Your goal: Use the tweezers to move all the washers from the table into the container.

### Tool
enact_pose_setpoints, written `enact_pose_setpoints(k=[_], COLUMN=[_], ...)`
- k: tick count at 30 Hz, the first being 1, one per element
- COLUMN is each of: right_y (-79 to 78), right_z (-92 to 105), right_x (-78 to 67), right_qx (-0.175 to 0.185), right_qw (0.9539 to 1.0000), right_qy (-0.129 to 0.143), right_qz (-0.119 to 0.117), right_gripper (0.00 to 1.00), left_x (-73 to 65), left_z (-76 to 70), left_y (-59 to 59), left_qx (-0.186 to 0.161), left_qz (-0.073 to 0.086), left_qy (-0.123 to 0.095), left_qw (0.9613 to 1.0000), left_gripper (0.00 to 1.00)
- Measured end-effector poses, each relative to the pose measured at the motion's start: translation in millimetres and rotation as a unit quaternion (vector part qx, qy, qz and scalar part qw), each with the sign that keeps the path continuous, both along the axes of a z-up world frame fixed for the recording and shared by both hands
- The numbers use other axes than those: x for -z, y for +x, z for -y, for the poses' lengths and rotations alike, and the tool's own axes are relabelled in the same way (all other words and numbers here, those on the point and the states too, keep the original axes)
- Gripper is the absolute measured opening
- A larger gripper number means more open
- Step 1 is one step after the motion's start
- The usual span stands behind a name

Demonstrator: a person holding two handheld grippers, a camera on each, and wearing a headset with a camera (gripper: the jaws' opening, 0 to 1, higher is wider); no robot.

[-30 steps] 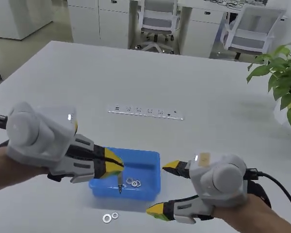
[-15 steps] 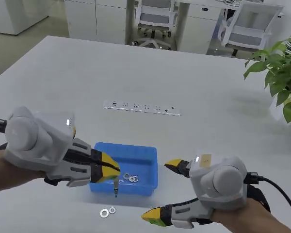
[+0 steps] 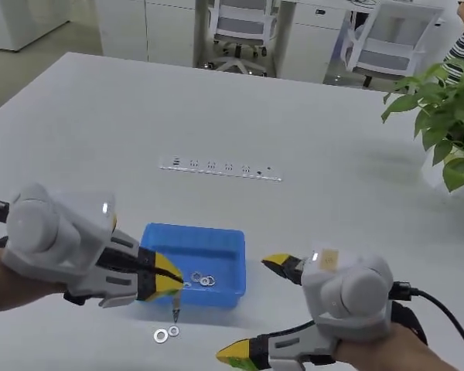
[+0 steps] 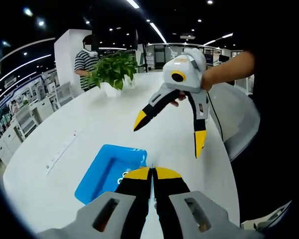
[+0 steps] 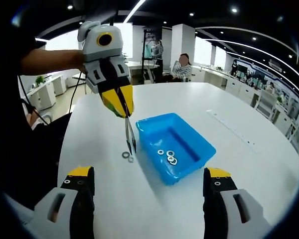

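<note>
**Tally: two out, at least three in**

Clamped between the pressed-together jaws of the left gripper (image 3: 170, 279): one pair of tweezers (image 3: 175, 308), tips pointing down at the table (image 3: 100, 139). Just beside those tips, two loose washers (image 3: 167, 334), side by side on the bare tabletop. Impossible to judge whether tips and washers touch. Directly behind them, one blue container (image 3: 195, 232), the loose pair lying outside its near wall. Inside, close to that wall, a small cluster of washers (image 3: 203, 280): at least three, overlapping too closely for a surer count. To the right of the container, the right gripper (image 3: 255, 309), its two yellow-tipped jaws spread wide with nothing between them. Farther back on the table, one white power strip (image 3: 220, 167). Beyond the far edge, two office chairs (image 3: 246, 19). At the right edge, one leafy plant (image 3: 437, 116).
</note>
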State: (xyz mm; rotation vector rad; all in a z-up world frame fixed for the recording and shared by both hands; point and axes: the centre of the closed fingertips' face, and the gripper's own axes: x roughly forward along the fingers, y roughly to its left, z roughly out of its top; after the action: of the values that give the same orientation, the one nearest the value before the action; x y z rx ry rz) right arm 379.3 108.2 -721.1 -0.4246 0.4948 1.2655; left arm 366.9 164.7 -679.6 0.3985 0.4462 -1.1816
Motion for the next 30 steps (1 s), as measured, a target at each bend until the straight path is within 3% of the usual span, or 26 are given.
enact_pose_setpoints(k=[19,30], right_y=[-6.7,-10.2], right_z=[6.5,8.0], right_x=[6.6,10.9], right_qx=[0.011,0.009], right_qw=[0.9998,0.9997], right_qy=[0.001,-0.006], right_qz=[-0.015,-0.02], right_gripper=[0.97,0.96], left_x=[16.7,15.3], left_z=[-2.1,-0.2], left_y=[0.3,-0.1], left_qx=[0.001,0.002], left_qz=[-0.003,-0.004], left_qy=[0.014,0.011], left_qw=[0.9999,0.9999], left_gripper=[0.05,0.05])
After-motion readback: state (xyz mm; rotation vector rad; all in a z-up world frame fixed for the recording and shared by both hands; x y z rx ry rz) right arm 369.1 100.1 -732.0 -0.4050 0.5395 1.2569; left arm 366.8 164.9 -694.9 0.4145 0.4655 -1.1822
